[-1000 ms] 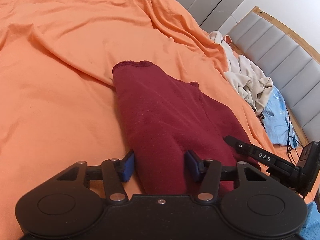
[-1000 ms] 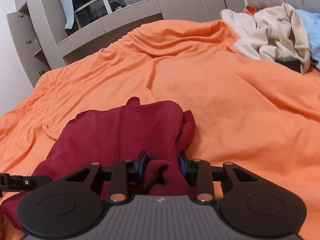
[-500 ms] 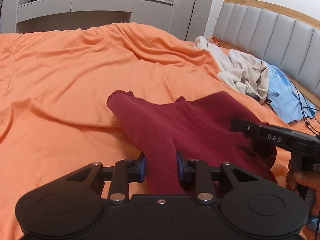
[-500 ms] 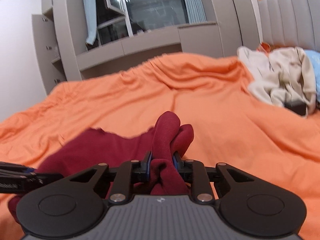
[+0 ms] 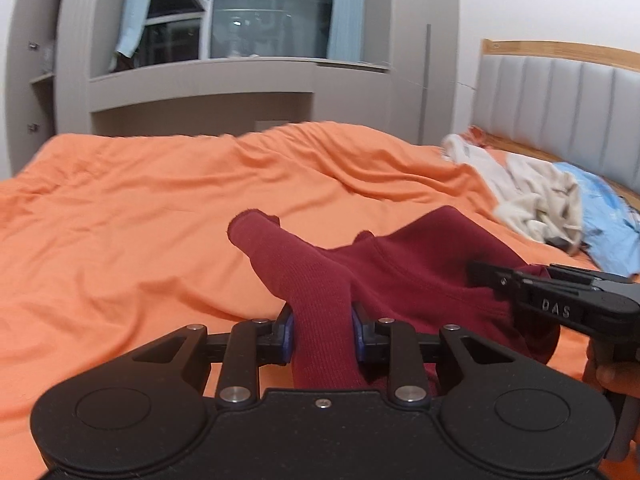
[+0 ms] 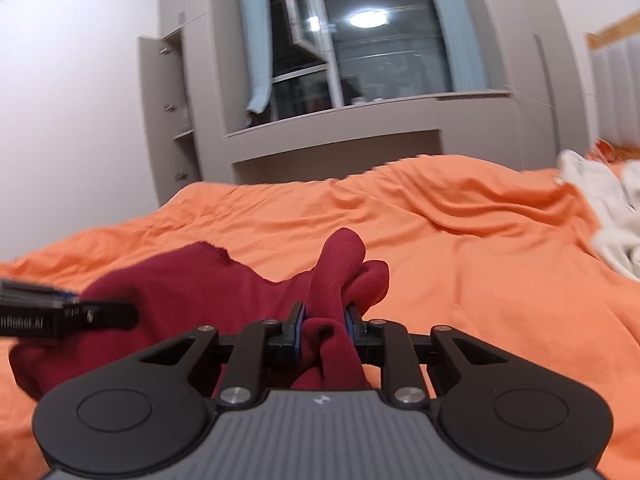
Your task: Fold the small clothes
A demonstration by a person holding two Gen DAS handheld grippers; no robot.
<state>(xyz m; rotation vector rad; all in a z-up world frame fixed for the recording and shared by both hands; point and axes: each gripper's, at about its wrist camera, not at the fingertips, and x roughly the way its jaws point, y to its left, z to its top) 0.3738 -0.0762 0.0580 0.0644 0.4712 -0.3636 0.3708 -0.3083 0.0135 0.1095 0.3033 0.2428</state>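
Two handheld grippers hold one dark red garment (image 5: 416, 276) above a bed covered by an orange sheet (image 5: 120, 216).

In the left wrist view, the left gripper (image 5: 323, 334) points forward and slightly downward from the bottom centre of the frame. Its jaws stand narrowly apart and are clamped on a ribbed band of the red cloth, which runs up between the blue pads (image 5: 287, 336) and ends in a loose tip at frame centre. At the right edge, the right gripper (image 5: 492, 276) reaches in from the side with its tip buried in the same garment; part of a hand (image 5: 612, 376) shows below it.

In the right wrist view, the right gripper (image 6: 323, 334) also points forward, nearly level, jaws pinched close on a bunched fold of the red cloth that stands up above them. The left gripper's tip (image 6: 100, 316) enters from the left edge.

One pile of cream clothes (image 5: 532, 196) and one light blue piece (image 5: 608, 216) lie at the right of the frame, near a grey padded headboard (image 5: 560, 100). One window (image 5: 272, 12) and grey cupboards fill the top.
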